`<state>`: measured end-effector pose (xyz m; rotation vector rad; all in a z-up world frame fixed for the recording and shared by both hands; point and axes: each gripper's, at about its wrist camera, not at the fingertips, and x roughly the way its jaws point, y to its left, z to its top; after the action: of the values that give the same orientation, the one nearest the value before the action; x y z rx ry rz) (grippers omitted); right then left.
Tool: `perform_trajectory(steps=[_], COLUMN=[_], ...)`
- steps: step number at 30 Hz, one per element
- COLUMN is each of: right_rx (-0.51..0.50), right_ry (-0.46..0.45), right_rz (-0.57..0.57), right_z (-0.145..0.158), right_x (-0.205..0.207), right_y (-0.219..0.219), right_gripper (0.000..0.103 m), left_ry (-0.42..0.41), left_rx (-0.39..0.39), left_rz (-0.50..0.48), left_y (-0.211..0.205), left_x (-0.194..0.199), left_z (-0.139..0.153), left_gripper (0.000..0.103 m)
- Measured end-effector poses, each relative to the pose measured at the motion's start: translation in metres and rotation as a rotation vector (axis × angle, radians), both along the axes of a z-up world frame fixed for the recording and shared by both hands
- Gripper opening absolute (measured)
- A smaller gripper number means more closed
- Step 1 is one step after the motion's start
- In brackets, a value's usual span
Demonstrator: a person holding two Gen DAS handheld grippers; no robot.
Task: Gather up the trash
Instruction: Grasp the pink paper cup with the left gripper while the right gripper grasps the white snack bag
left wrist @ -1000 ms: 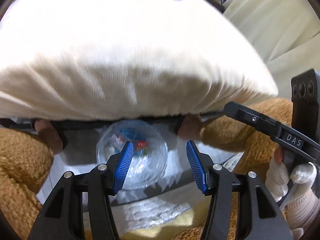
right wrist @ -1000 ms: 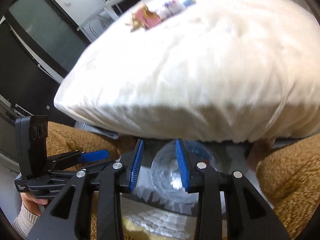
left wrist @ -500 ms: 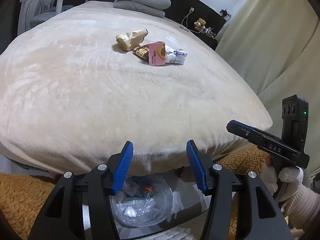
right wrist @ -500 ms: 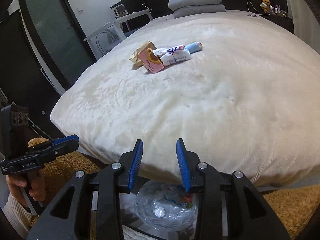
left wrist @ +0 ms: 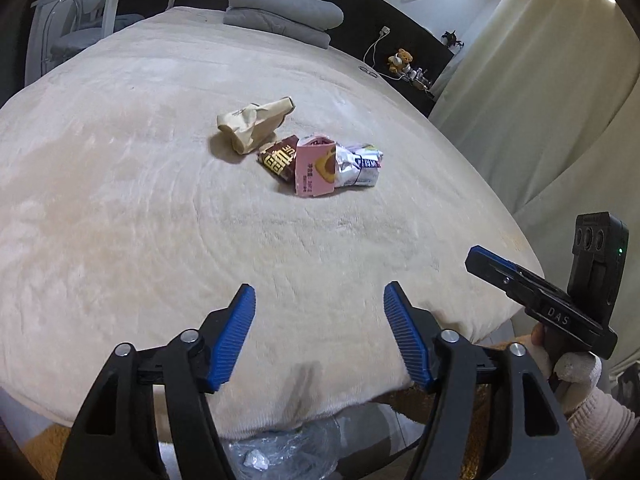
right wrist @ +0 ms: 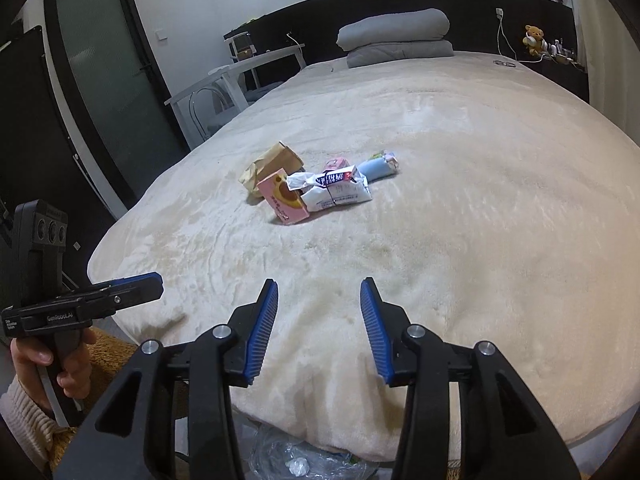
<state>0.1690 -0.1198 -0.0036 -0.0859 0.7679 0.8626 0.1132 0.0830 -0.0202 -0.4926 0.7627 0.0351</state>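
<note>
A heap of trash lies mid-bed: a crumpled brown paper bag [left wrist: 253,125] [right wrist: 272,165], a brown snack wrapper [left wrist: 279,161], a pink box [left wrist: 315,170] [right wrist: 283,198], a white foil wrapper [left wrist: 358,165] [right wrist: 335,191] and a light blue packet [right wrist: 377,167]. My left gripper [left wrist: 319,300] is open and empty above the bed's near edge. My right gripper [right wrist: 319,294] is open and empty there too. A clear plastic trash bag [left wrist: 280,454] [right wrist: 304,460] with scraps sits below the bed edge, mostly hidden.
The cream fleece bed [left wrist: 120,200] [right wrist: 480,200] fills both views. Folded grey bedding [left wrist: 284,16] [right wrist: 394,38] lies at the head. A white table and chair [right wrist: 224,88] stand left, curtains [left wrist: 520,100] right. Brown shaggy rug [right wrist: 100,348] below.
Both grippers rose from the trash bag under the bed edge to above the bed; the trash heap came into full view. Both stayed open; the right looks slightly wider now.
</note>
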Motion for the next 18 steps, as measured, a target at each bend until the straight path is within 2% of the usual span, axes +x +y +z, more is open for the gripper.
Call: perform_trajectory(steps=[9, 11, 14, 18], right_rx=[0.01, 0.013, 0.019, 0.011], right_ry=[-0.04, -0.041, -0.036, -0.039], right_rz=[0.016, 0.017, 0.017, 0.016], right_z=[0.01, 0.012, 0.012, 0.012], right_x=[0.022, 0.029, 0.039, 0.052], right_y=[0.007, 0.008, 0.009, 0.013], right_gripper=[0.056, 0.063, 0.069, 0.072], left_ry=[-0.004, -0.008, -0.007, 0.016], left_rx=[0.043, 0.043, 0.042, 0.056], left_rz=[-0.019, -0.023, -0.029, -0.023], left_y=[0.011, 0.012, 0.014, 0.016], left_x=[0.059, 0.071, 0.09, 0.115], left_z=[0.005, 0.004, 0.001, -0.005], left_gripper=[0.066, 0.066, 0.066, 0.066])
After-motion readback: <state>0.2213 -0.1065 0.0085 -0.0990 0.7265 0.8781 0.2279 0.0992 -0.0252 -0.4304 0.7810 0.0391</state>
